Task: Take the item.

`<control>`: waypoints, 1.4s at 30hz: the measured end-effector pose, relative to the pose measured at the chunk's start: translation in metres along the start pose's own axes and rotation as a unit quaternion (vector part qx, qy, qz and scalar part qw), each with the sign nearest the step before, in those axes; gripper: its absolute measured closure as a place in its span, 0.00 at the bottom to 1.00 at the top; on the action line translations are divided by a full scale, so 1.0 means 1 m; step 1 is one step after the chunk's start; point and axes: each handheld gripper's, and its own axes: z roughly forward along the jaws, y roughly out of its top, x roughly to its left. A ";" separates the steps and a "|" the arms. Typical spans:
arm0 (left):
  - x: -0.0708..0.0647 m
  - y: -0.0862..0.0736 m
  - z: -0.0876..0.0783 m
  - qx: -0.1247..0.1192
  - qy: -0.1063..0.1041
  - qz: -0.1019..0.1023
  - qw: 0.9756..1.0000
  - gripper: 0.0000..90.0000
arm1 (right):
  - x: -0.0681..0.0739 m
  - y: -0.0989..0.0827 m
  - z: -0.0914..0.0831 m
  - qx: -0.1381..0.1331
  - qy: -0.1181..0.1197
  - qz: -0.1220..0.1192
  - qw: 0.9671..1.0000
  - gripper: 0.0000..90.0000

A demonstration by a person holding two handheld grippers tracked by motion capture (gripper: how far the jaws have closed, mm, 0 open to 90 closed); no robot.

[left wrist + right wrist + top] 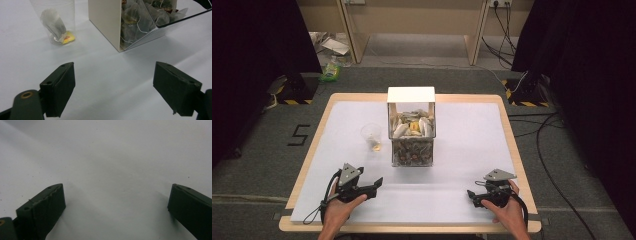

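Note:
A clear-fronted white box (pixel 411 131) full of tea bags stands at the table's middle; the left gripper view has it at top right (pixel 130 22). Just left of it is a clear plastic cup (pixel 371 136) holding one tea bag with a yellow tag (pixel 58 27). My left gripper (pixel 376 185) rests near the front left of the table, open, jaws wide apart with nothing between them (pixel 113 90), pointing toward the cup and box. My right gripper (pixel 471 195) sits at the front right, open over bare white surface (pixel 116 212).
The white sheet (pixel 462 165) covers a wooden-edged table (pixel 512 130). Beyond it, on the floor, are black stands with hazard-striped bases (pixel 297 92), cables (pixel 542 145) at the right and a green bottle (pixel 331 70) at the back left.

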 end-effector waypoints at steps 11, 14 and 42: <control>0.000 -0.010 -0.002 0.004 -0.002 0.001 1.000 0.19 | 0.000 0.000 0.000 0.000 0.001 0.001 1.000 0.02; 0.000 -0.013 -0.003 0.004 -0.001 0.001 1.000 0.19 | 0.000 0.000 0.000 0.000 0.001 0.001 1.000 0.02; -0.013 -0.028 -0.003 0.025 -0.006 0.018 1.000 0.19 | 0.000 0.000 0.000 0.000 0.000 0.000 1.000 0.02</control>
